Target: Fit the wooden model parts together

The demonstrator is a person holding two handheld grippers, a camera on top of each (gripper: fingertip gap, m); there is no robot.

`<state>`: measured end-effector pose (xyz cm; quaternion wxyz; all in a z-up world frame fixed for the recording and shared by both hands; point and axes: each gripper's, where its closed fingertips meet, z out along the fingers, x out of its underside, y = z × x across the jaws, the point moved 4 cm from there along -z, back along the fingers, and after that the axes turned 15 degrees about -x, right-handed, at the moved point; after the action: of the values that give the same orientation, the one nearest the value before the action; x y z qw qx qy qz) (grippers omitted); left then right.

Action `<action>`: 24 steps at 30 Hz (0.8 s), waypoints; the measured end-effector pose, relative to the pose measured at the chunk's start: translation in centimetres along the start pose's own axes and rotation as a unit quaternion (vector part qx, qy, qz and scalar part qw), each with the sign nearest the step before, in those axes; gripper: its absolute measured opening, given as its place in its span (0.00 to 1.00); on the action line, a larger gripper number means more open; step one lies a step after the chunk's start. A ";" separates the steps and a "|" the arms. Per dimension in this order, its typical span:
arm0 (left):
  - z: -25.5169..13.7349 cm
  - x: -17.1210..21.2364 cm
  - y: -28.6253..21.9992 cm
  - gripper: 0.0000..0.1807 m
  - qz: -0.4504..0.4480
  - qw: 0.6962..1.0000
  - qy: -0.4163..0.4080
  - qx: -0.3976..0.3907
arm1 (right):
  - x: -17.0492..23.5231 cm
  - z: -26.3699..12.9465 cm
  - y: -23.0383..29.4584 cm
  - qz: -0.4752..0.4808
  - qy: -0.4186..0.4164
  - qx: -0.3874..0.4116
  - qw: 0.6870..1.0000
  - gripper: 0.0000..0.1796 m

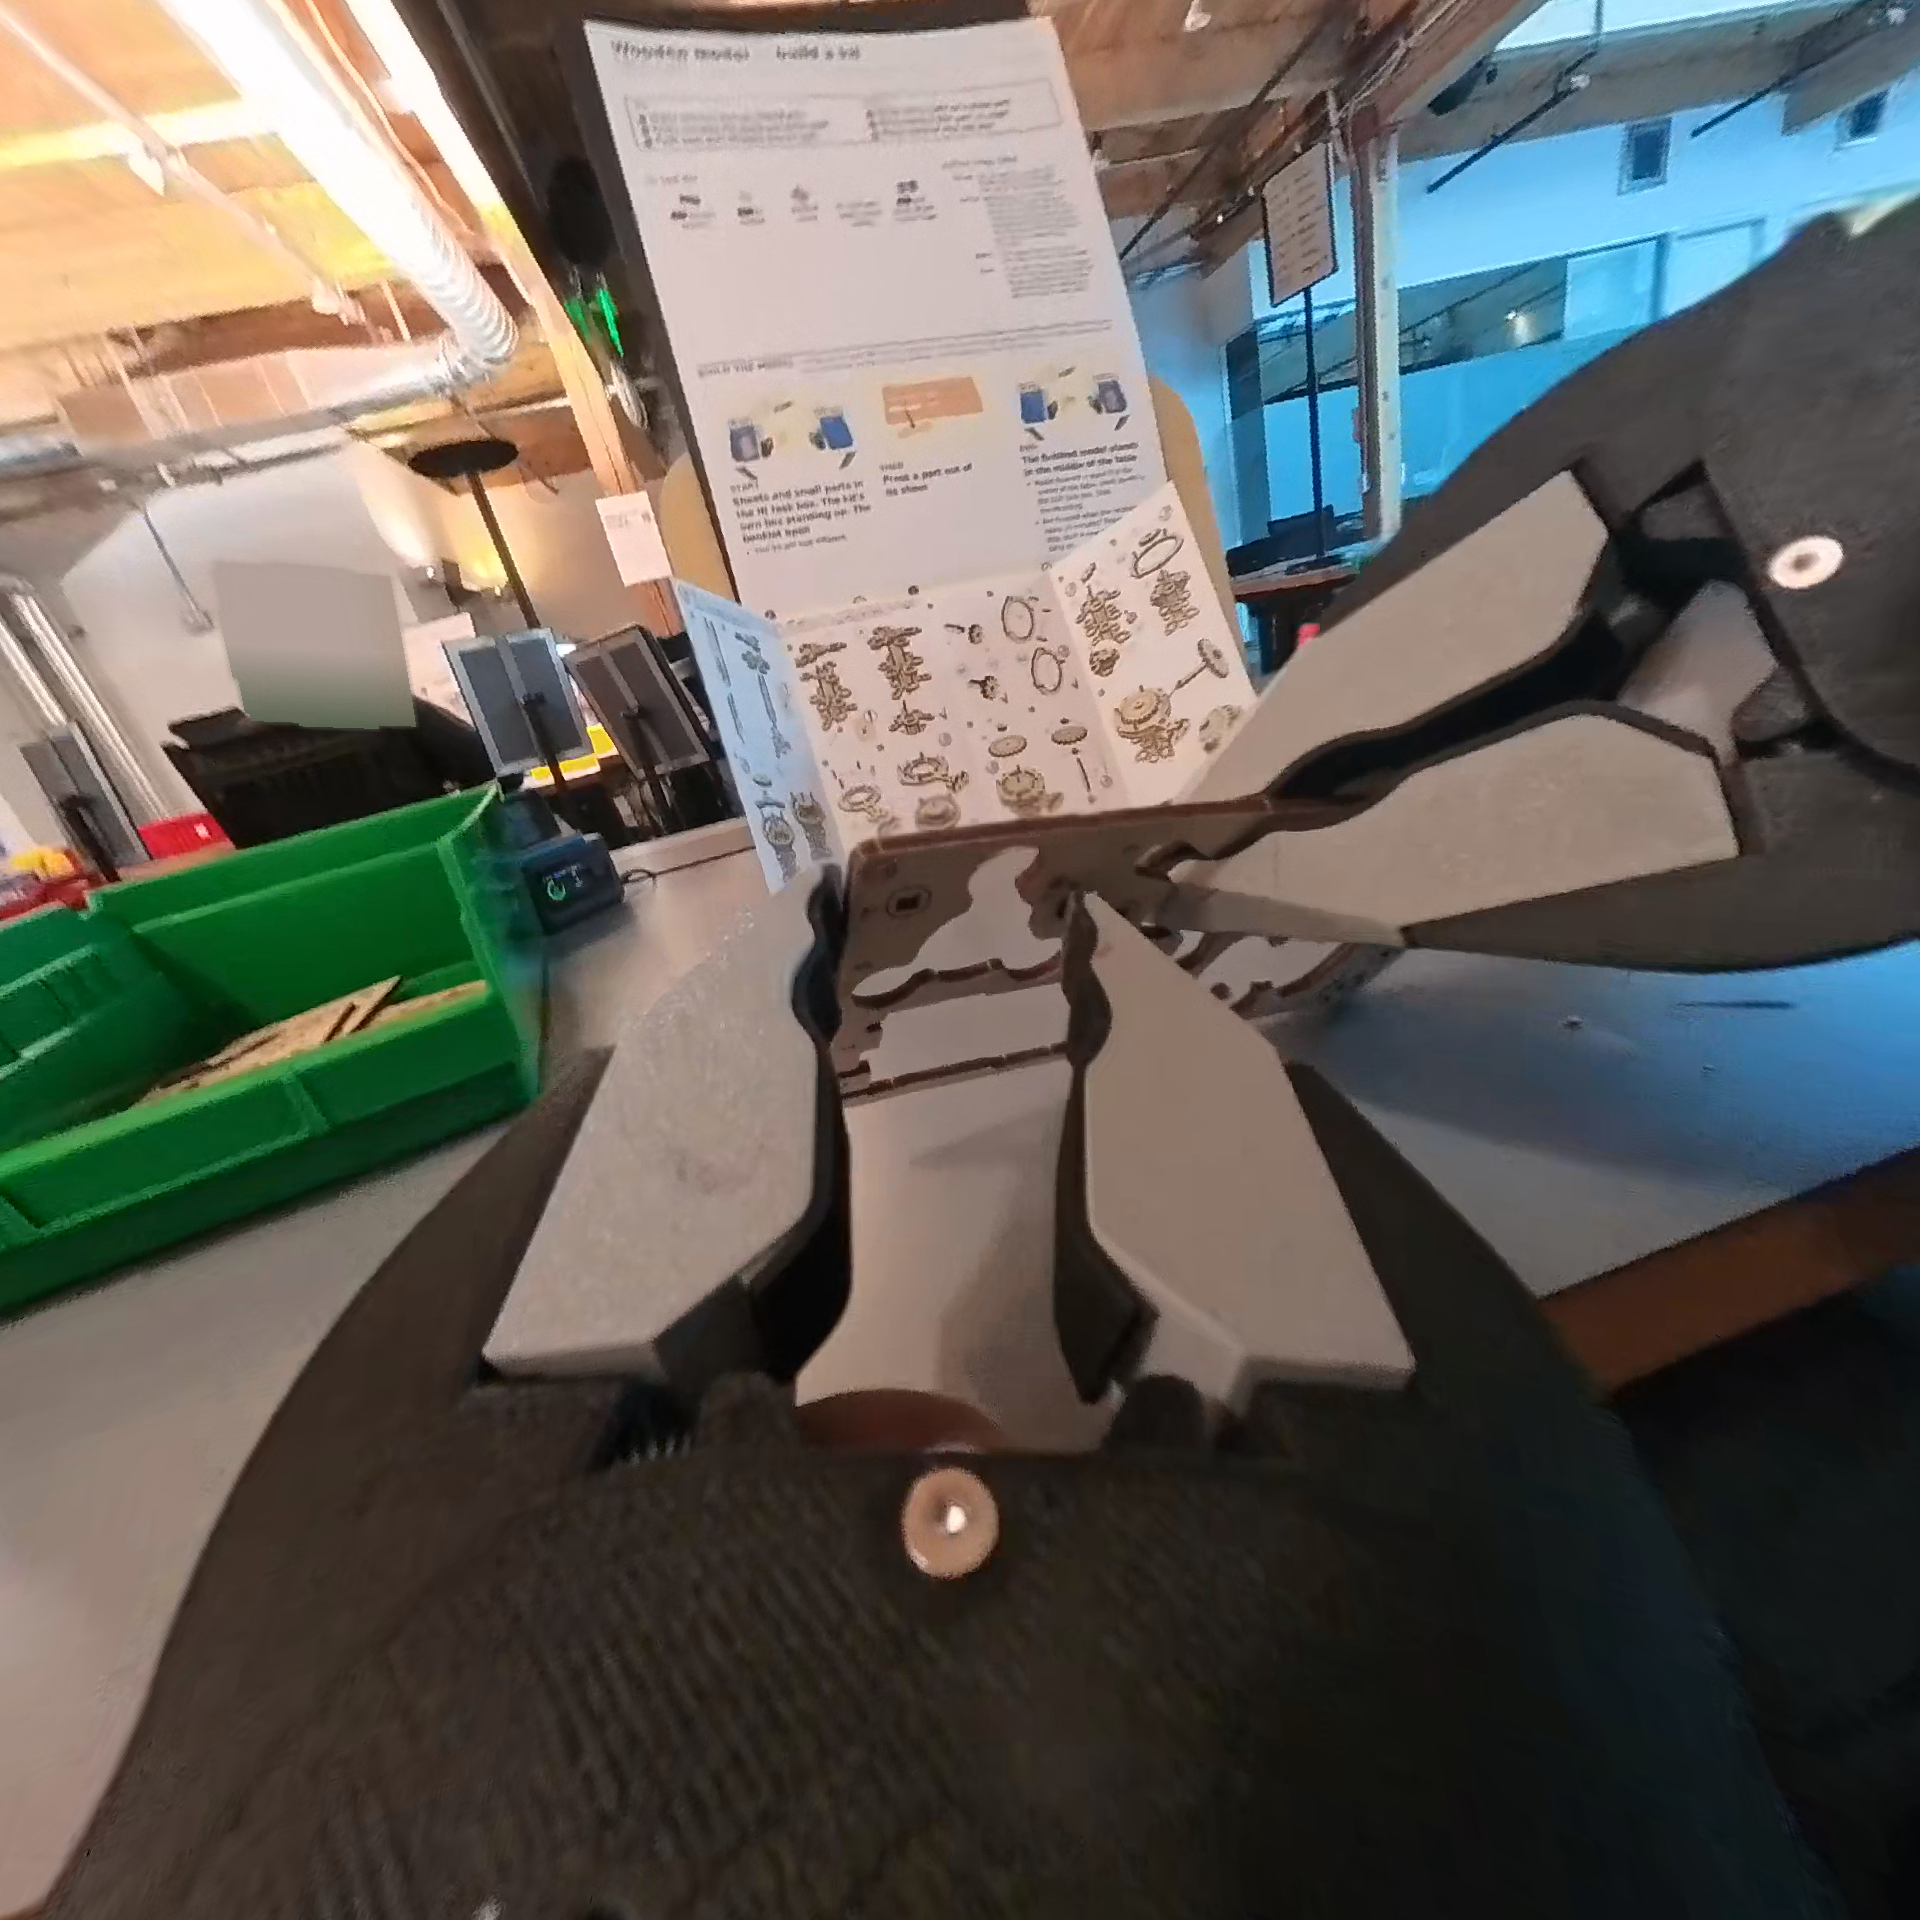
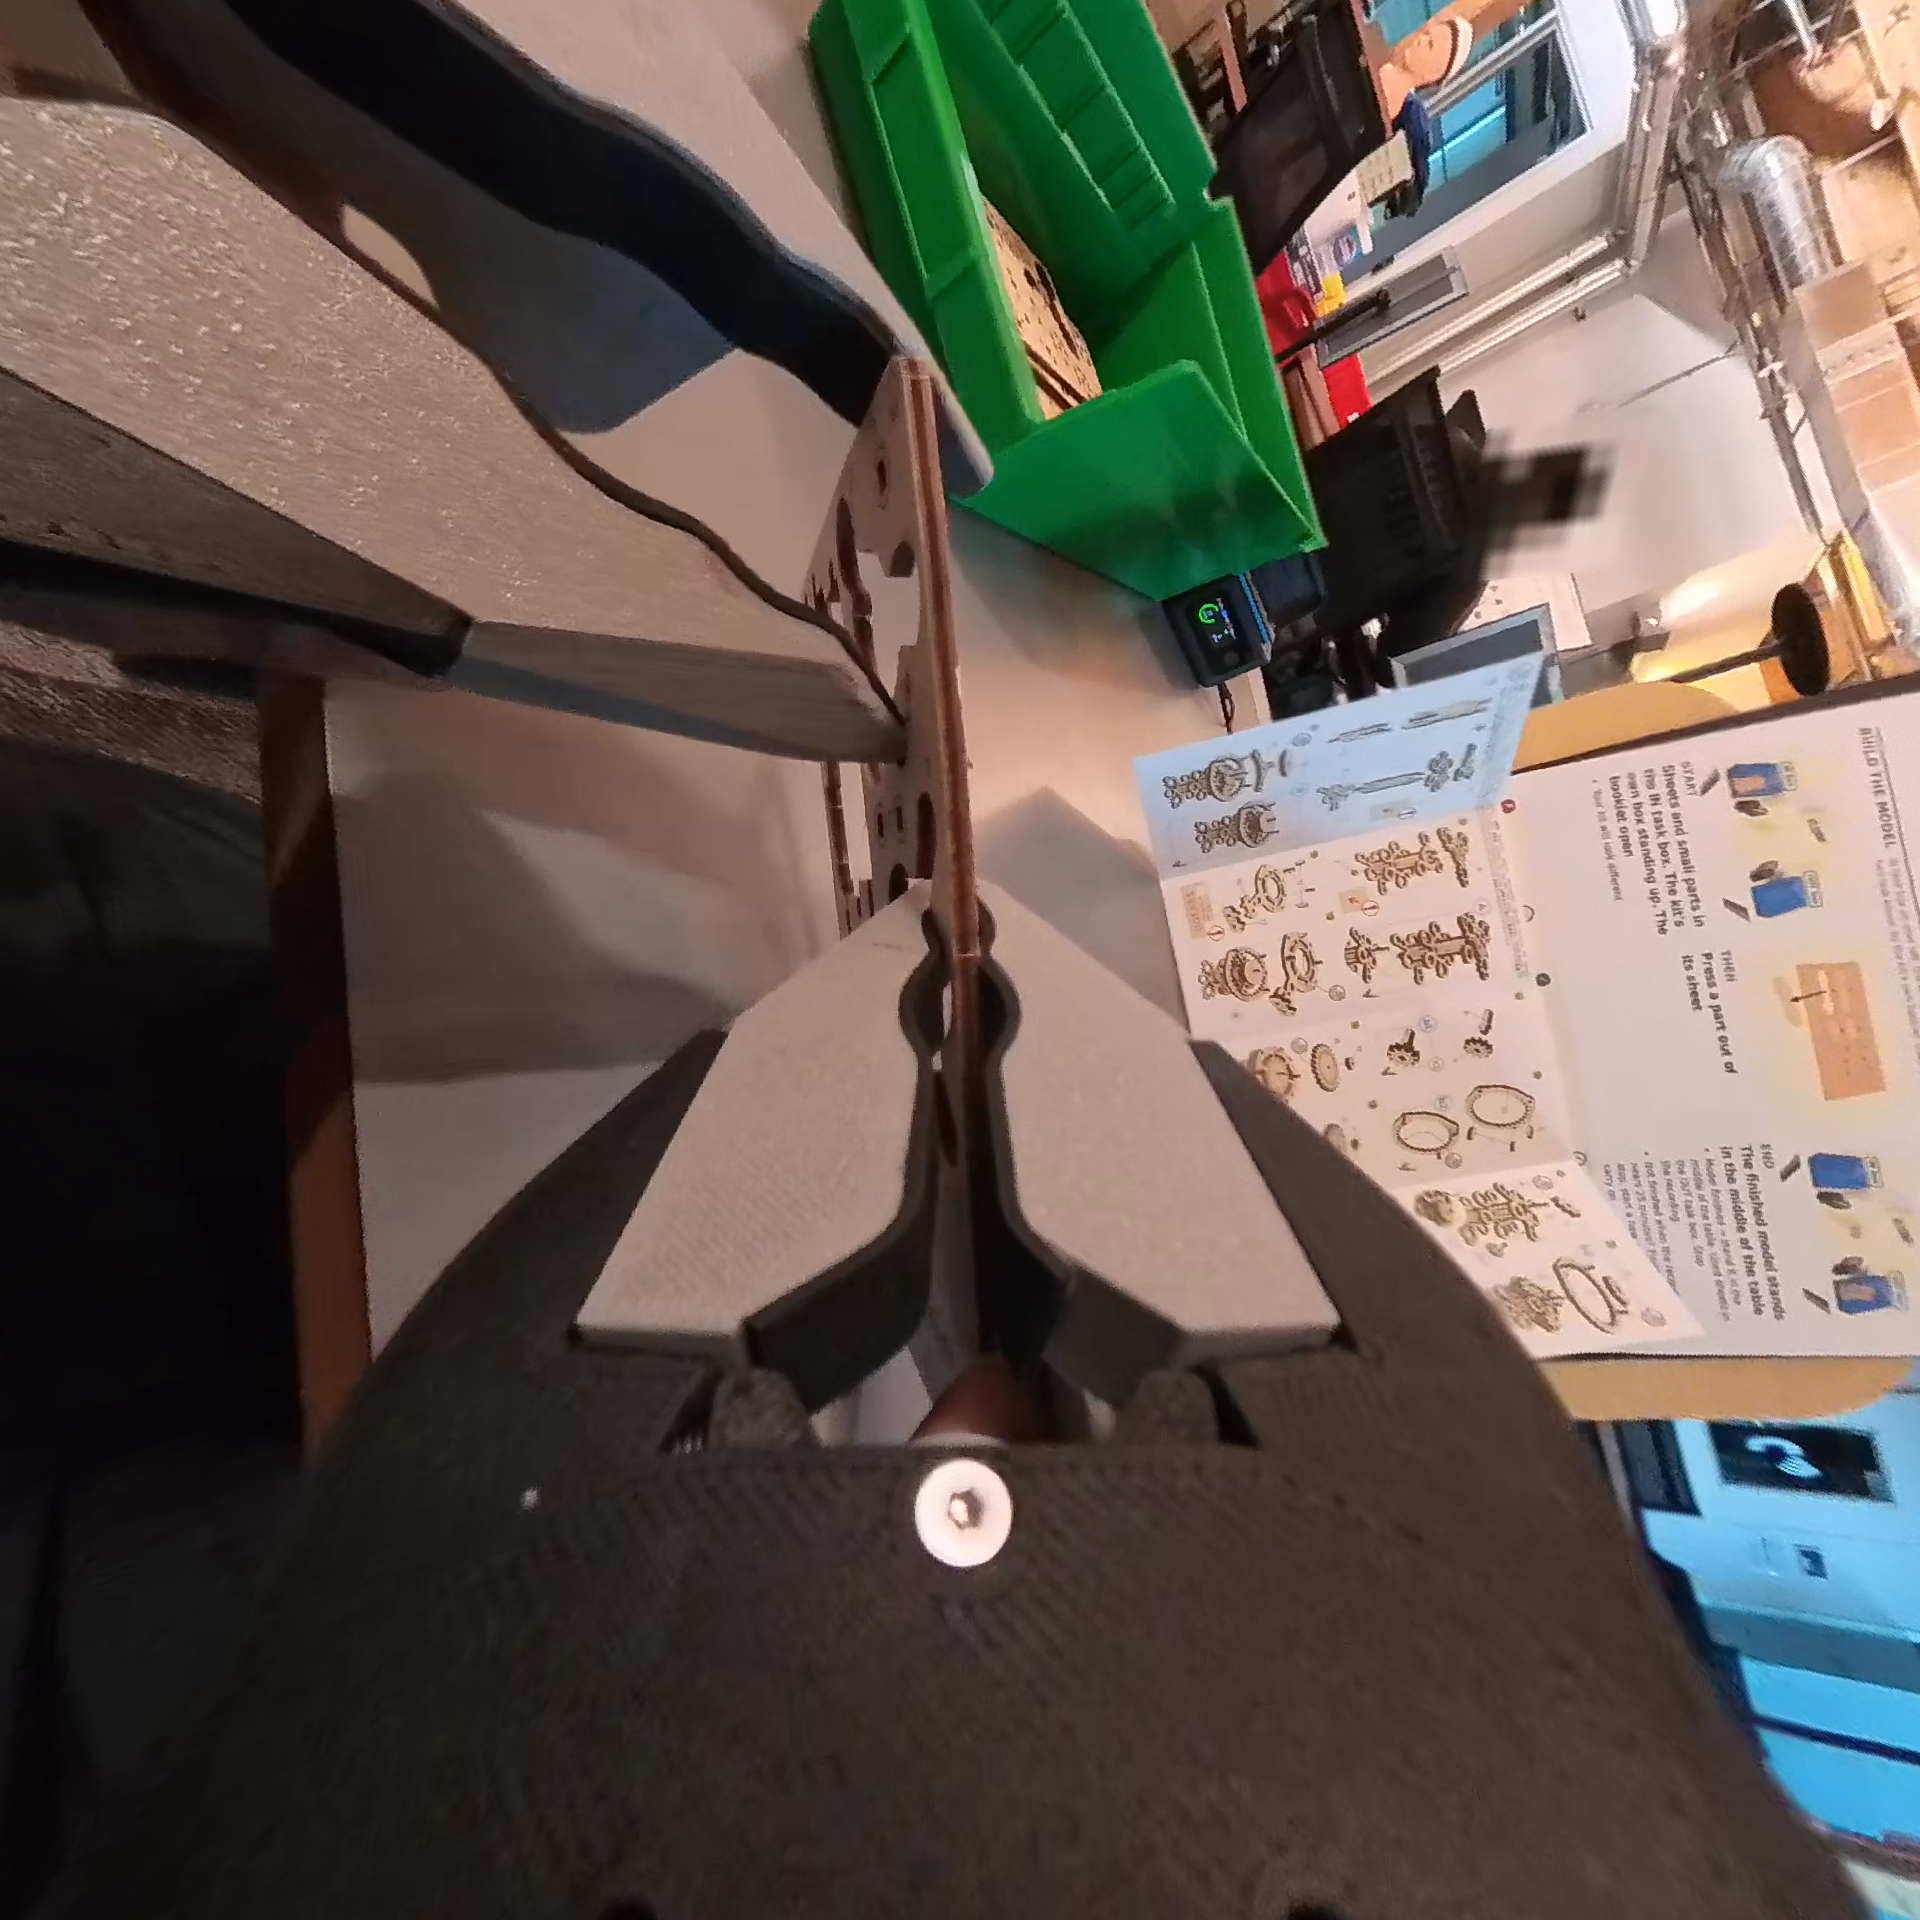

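wooden parts sheet (image 1: 961, 914): thin laser-cut ply, pale face, dark burnt edges, several cutouts where parts are gone, small holes near one edge. Held clear of the table, roughly flat in left wrist view, centre of frame running toward 3 o'clock; edge-on in right wrist view (image 2: 940, 665), a thin line from centre up toward 12. More flat tan sheets (image 1: 301, 1029) lie in the green bin at 9 o'clock, details unclear.

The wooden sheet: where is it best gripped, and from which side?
By a solid edge strip, edge-on. The wooden sheet is thin, flat and full of cutouts, so pads should close on both faces at its border, as the right gripper does now. The left gripper looks open around the other end.
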<state>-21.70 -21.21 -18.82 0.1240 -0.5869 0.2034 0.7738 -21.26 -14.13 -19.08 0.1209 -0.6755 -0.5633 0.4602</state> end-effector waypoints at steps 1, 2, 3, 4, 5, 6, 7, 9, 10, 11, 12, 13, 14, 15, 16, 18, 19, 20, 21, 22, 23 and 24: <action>0.0 0.1 0.0 0.21 -0.003 1.000 0.002 -0.003 | 0.0 0.1 0.0 0.000 0.003 0.002 1.000 0.00; 0.1 0.2 0.0 0.21 -0.009 1.000 0.003 -0.004 | 0.1 0.1 -0.1 0.001 0.005 0.003 1.000 0.00; 0.2 0.2 -0.1 0.21 -0.024 1.000 0.007 -0.005 | 0.1 0.2 -0.2 0.003 0.008 0.004 1.000 0.00; 0.3 0.4 -0.1 0.21 -0.045 0.999 0.014 -0.006 | 0.2 0.3 -0.2 0.004 0.013 0.005 1.000 0.00; 0.5 0.6 -0.1 0.21 -0.064 0.998 0.022 -0.007 | 0.3 0.4 -0.2 0.003 0.017 0.006 1.000 0.00; 0.5 0.7 -0.1 0.21 -0.074 0.997 0.027 -0.007 | 0.3 0.5 -0.2 0.003 0.019 0.006 1.000 0.00; 0.5 0.8 0.0 0.21 -0.084 0.996 0.030 -0.007 | 0.3 0.5 -0.2 0.003 0.020 0.009 1.000 0.00; 0.6 0.9 0.2 0.21 -0.118 0.992 0.038 -0.007 | 0.1 0.6 -0.2 -0.003 0.027 0.018 0.999 0.00; 0.6 0.9 0.3 0.21 -0.130 0.991 0.037 -0.008 | 0.0 0.6 -0.2 -0.004 0.027 0.022 0.999 0.00; 0.6 0.9 0.4 0.20 -0.138 0.990 0.034 -0.007 | -0.1 0.6 -0.2 -0.001 0.025 0.023 0.999 0.00; 0.6 0.8 0.6 0.20 -0.148 0.989 0.027 -0.004 | -0.3 0.6 -0.3 0.006 0.021 0.019 1.000 0.00; 0.5 0.6 0.7 0.20 -0.159 0.987 0.019 0.000 | -0.4 0.5 -0.3 0.018 0.017 0.009 1.000 0.00; 0.5 0.5 0.8 0.20 -0.158 0.987 0.010 0.003 | -0.5 0.4 -0.4 0.034 0.012 -0.005 0.999 0.00; 0.4 0.3 0.8 0.20 -0.145 0.989 -0.002 0.008 | -0.7 0.2 -0.5 0.050 0.004 -0.019 0.999 0.00; 0.3 0.0 0.9 0.20 -0.130 0.991 -0.017 0.016 | -0.8 0.0 -0.6 0.061 -0.005 -0.032 0.998 0.00; 0.2 -0.3 0.9 0.20 -0.103 0.994 -0.026 0.021 | -0.9 -0.2 -0.6 0.082 -0.018 -0.058 0.995 0.00; 0.1 -0.5 0.9 0.21 -0.086 0.996 -0.030 0.021 | -0.9 -0.3 -0.6 0.092 -0.028 -0.070 0.993 0.00; 0.0 -0.7 0.8 0.21 -0.069 0.997 -0.040 0.021 | -0.9 -0.6 -0.6 0.098 -0.036 -0.078 0.991 0.00; -0.1 -1.0 0.7 0.21 -0.053 0.997 -0.052 0.024 | -0.9 -0.8 -0.5 0.101 -0.040 -0.079 0.991 0.00; -0.2 -1.2 0.6 0.21 -0.045 0.997 -0.059 0.027 | -1.0 -1.0 -0.5 0.102 -0.042 -0.076 0.991 0.00; -0.3 -1.3 0.6 0.21 -0.044 0.997 -0.063 0.031 | -1.0 -1.1 -0.5 0.101 -0.044 -0.071 0.991 0.00; -0.3 -1.3 0.6 0.21 -0.049 0.996 -0.066 0.036 | -1.0 -1.2 -0.4 0.102 -0.043 -0.068 0.992 0.00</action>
<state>-21.36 -21.81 -17.53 0.1961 -0.5392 0.1932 0.7959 -20.57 -14.43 -17.69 0.0027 -0.7156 -0.5264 0.4591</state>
